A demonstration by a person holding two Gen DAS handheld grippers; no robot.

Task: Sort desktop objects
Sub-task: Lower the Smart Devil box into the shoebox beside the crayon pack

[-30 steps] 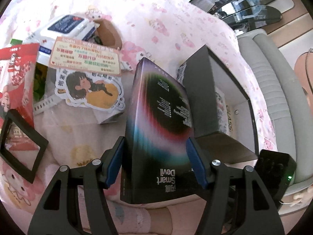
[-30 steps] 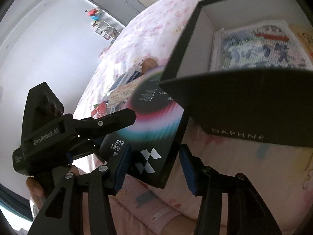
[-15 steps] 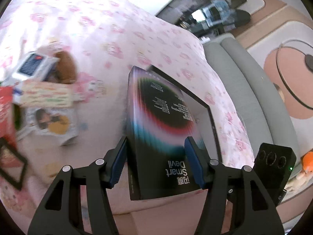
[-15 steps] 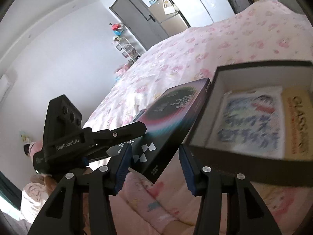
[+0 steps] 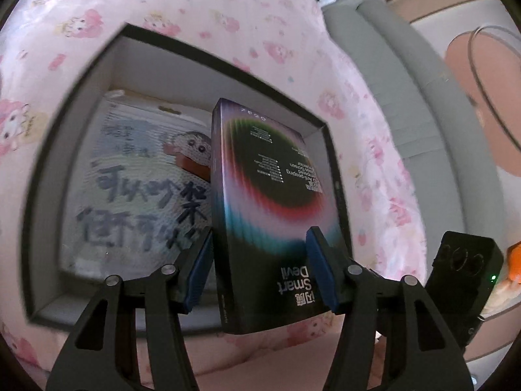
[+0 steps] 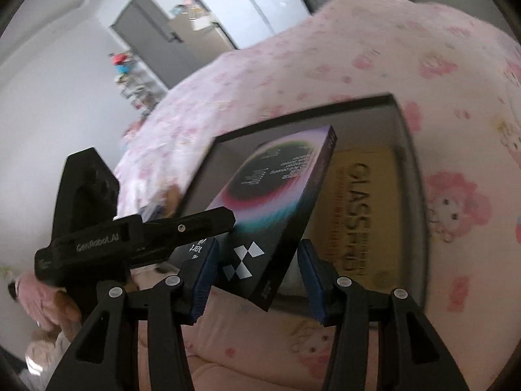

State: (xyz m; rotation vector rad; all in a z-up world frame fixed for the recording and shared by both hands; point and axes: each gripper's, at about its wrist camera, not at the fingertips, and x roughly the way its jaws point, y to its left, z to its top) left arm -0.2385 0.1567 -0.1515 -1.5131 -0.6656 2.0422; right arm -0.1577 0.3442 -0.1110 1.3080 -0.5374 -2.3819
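My left tongs, clamped on the Smart Devil box, have swung it from the bed's clutter to over the black storage box; right tongs open at six o'clock below it.

Soft daylight, motion blur throughout (fisheye edges bend, corners black).

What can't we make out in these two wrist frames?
- Left wrist: Smart Devil box in left gripper hides part of the cartoon pack; motion blur smears its text.
- Right wrist: the box covers the tray floor; GLASS pack blurred.
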